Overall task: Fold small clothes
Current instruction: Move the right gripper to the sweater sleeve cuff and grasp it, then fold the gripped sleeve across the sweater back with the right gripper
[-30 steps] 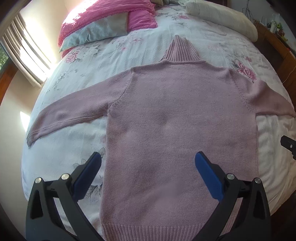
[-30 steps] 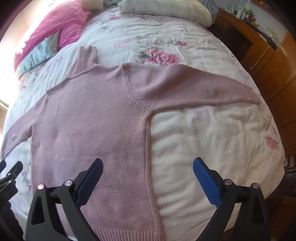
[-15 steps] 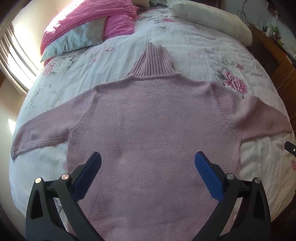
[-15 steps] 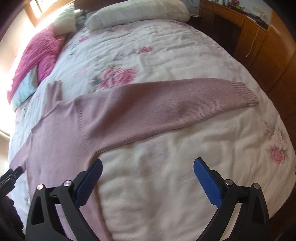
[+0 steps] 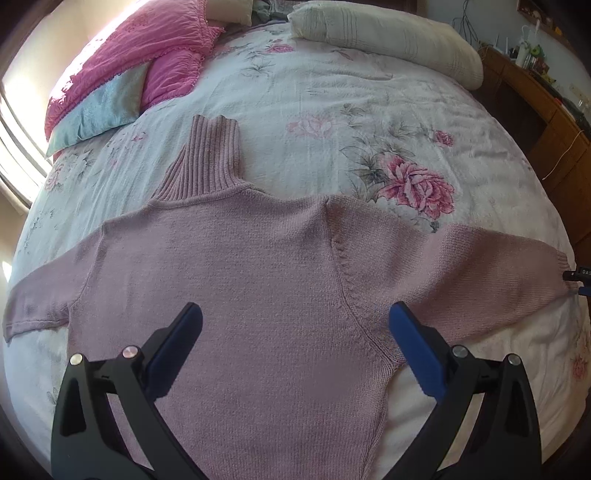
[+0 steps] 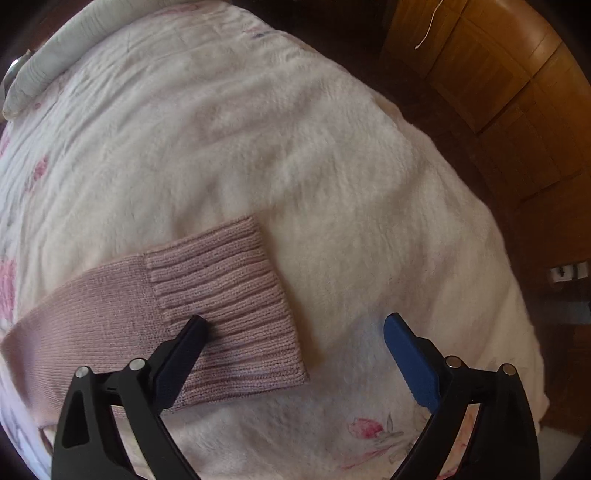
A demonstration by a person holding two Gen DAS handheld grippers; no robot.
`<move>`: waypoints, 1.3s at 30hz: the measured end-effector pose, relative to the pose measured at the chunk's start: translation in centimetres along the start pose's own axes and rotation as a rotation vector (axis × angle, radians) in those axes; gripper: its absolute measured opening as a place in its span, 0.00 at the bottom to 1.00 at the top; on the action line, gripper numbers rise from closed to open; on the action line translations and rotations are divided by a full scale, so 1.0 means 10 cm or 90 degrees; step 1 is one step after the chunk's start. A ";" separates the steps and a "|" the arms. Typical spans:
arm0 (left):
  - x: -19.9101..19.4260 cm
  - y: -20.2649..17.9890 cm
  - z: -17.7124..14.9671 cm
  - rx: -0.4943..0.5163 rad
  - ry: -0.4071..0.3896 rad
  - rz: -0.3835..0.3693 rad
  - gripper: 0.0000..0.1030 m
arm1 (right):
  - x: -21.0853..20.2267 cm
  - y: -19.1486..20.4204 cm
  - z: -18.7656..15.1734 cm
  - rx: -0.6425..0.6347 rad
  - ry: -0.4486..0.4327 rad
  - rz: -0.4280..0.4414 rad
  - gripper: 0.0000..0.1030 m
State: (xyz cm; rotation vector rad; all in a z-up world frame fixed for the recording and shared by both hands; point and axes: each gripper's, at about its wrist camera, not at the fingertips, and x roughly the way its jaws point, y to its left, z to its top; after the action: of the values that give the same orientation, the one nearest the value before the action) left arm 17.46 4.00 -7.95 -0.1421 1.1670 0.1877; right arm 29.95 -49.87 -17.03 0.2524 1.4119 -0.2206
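Pink knit sweater spread flat on the bed.
Left gripper hovers spread wide above its body; right gripper, equally wide, straddles the ribbed cuff near the bed's right edge, perhaps touching.

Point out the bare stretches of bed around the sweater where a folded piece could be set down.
Bare bedspread lies between the sweater's collar and the white pillow, and beyond the ribbed cuff toward the bed edge by the wooden cabinets. The far left corner is crowded with pink cushions; the sweater covers the near middle.
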 end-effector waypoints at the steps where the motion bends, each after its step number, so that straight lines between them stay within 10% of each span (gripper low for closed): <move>1: 0.01 -0.03 -0.01 0.002 0.003 0.003 0.97 | 0.03 -0.06 0.01 0.013 0.003 0.027 0.92; 6: 0.13 -0.08 -0.01 -0.001 0.018 0.025 0.97 | 0.00 -0.03 -0.03 -0.032 -0.006 0.054 0.73; 13: 0.19 -0.07 -0.03 -0.013 0.029 0.030 0.97 | -0.17 0.12 -0.15 -0.086 -0.012 0.078 0.10; 27: 0.19 0.55 -0.11 -0.057 0.032 0.058 0.97 | -0.29 0.01 -0.28 -0.029 -0.029 -0.025 0.05; 31: 0.18 0.75 -0.16 -0.067 0.031 0.061 0.97 | -0.65 0.27 -0.34 0.006 -0.085 0.092 0.04; 39: 0.15 1.28 -0.28 -0.097 0.023 0.072 0.97 | -1.59 2.06 -0.86 -0.191 -0.155 0.278 0.04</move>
State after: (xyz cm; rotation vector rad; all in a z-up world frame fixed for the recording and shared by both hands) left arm 12.72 16.06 -10.55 -0.2142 1.1975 0.3748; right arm 25.72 -27.64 -1.61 0.2687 1.0993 0.3085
